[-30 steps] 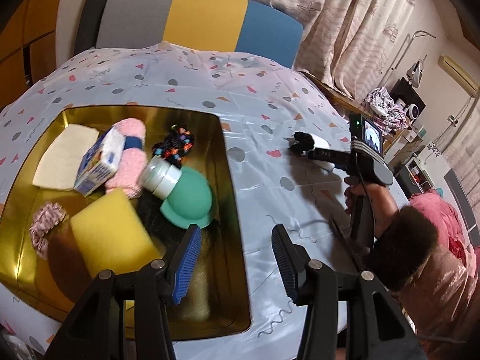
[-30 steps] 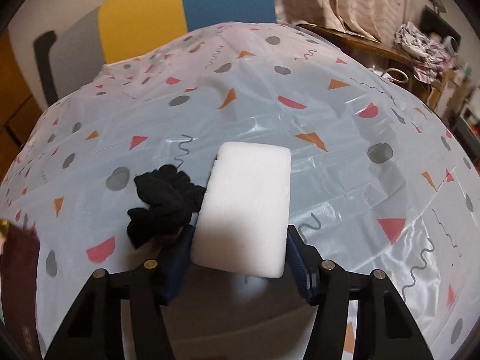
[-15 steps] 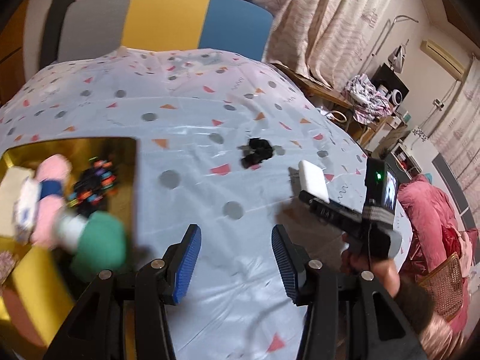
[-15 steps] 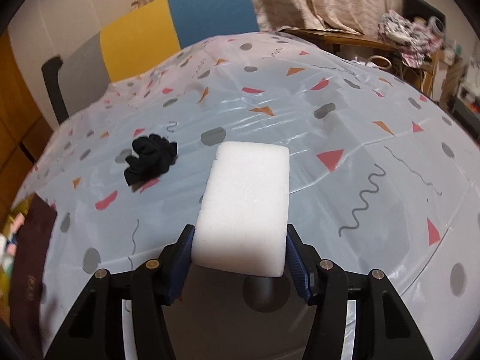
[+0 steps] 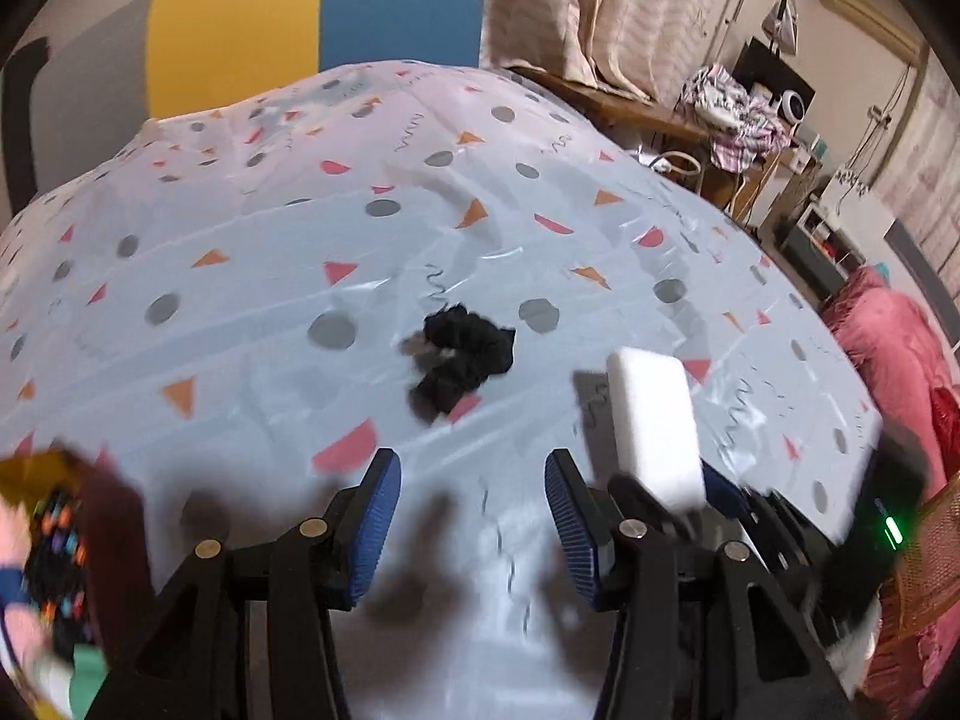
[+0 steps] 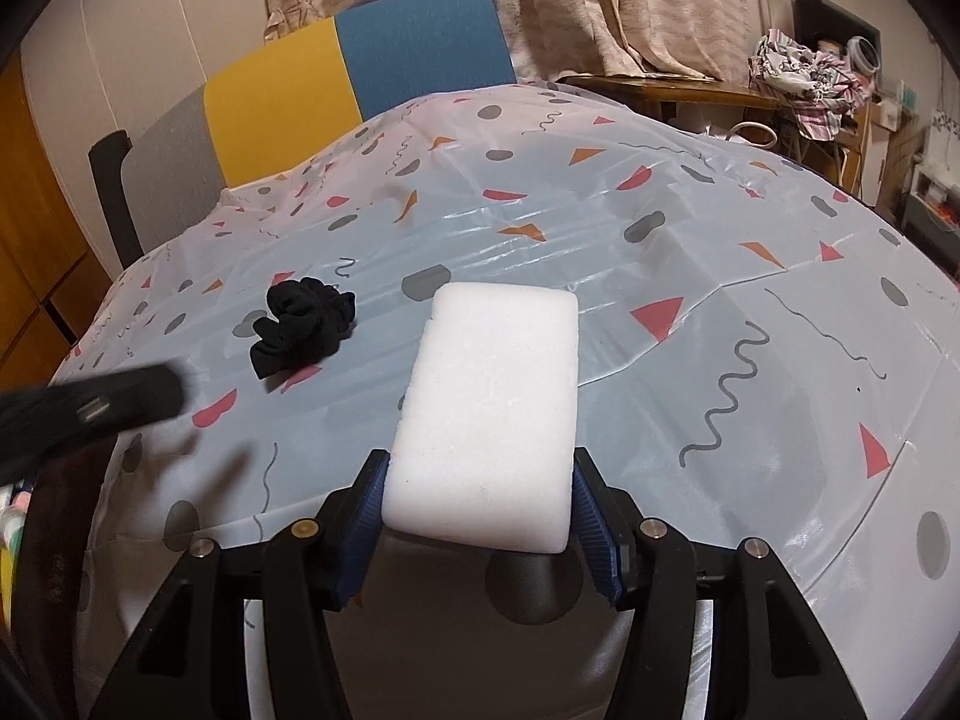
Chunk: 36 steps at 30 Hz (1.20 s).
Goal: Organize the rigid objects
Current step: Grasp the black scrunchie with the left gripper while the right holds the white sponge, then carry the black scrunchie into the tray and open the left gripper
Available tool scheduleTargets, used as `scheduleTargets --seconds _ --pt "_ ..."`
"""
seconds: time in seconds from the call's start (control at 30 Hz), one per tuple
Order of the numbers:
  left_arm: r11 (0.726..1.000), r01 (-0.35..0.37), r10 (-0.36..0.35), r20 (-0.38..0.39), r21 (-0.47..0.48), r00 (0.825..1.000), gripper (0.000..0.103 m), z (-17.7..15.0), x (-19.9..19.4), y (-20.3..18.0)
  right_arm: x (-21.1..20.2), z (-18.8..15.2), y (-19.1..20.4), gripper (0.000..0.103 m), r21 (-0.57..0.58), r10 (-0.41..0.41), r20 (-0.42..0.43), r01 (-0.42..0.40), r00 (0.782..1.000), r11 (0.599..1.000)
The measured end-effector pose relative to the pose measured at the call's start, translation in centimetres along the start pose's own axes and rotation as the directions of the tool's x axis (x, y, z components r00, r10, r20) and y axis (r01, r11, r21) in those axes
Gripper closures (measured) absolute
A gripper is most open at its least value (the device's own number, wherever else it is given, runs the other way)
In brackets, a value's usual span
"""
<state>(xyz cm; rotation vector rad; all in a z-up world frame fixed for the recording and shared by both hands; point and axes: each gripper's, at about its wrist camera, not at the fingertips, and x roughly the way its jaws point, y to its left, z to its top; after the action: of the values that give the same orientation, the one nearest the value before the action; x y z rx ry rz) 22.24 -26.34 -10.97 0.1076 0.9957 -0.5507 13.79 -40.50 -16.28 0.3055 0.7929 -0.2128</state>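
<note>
Beyond the table [image 6: 690, 276] with its confetti-print cover I see a chair [image 6: 360, 78] backed in grey, yellow and blue, pale patterned curtains [image 6: 600, 0], a cluttered wooden side desk [image 6: 660, 86] and orange-brown cabinet doors [image 6: 30, 210].

The left gripper [image 5: 473, 516], a black frame with blue ribbed pads, points steeply downward. Its jaws have just been opening; nothing lies between them. The right gripper [image 6: 477, 516], of identical build, also tilts downward and clamps a white rectangular foam block [image 6: 492, 414] by its long sides. Relative to that block, the left gripper sits just beside it, on its left.
</note>
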Motion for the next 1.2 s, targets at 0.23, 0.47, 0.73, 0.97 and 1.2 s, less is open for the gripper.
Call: scheduleTargets --seconds 0.23,0.47,0.73,0.97,1.2 --pt "1.000 -0.011 0.011 0.010 0.023 1.000 0.040 3.0 3.9 -0.9 0.0 -0.1 -0.3 0.044 0.012 0.013 0.009 -0.013 1.000 1.000" --pt "0.999 -0.030 0.030 -0.005 0.021 1.000 0.045 4.0 7.3 -0.8 0.0 -0.2 -0.3 0.044 0.017 0.016 0.014 -0.016 1.000 1.000" --pt "0.999 -0.035 0.035 -0.001 -0.012 0.999 0.085 2.4 7.5 0.7 0.0 -0.2 -0.3 0.044 0.015 0.014 0.014 -0.014 1.000 1.000" --pt "0.991 0.019 -0.017 0.017 -0.134 1.000 0.086 -0.9 4.5 2.2 0.0 -0.3 -0.1 0.044 0.005 0.000 0.014 0.000 1.000 1.000" --pt "0.987 0.053 -0.050 0.022 -0.151 0.999 0.086 -6.4 0.8 2.1 0.1 -0.3 0.2 0.044 -0.009 -0.019 0.010 0.019 1.000 1.000"
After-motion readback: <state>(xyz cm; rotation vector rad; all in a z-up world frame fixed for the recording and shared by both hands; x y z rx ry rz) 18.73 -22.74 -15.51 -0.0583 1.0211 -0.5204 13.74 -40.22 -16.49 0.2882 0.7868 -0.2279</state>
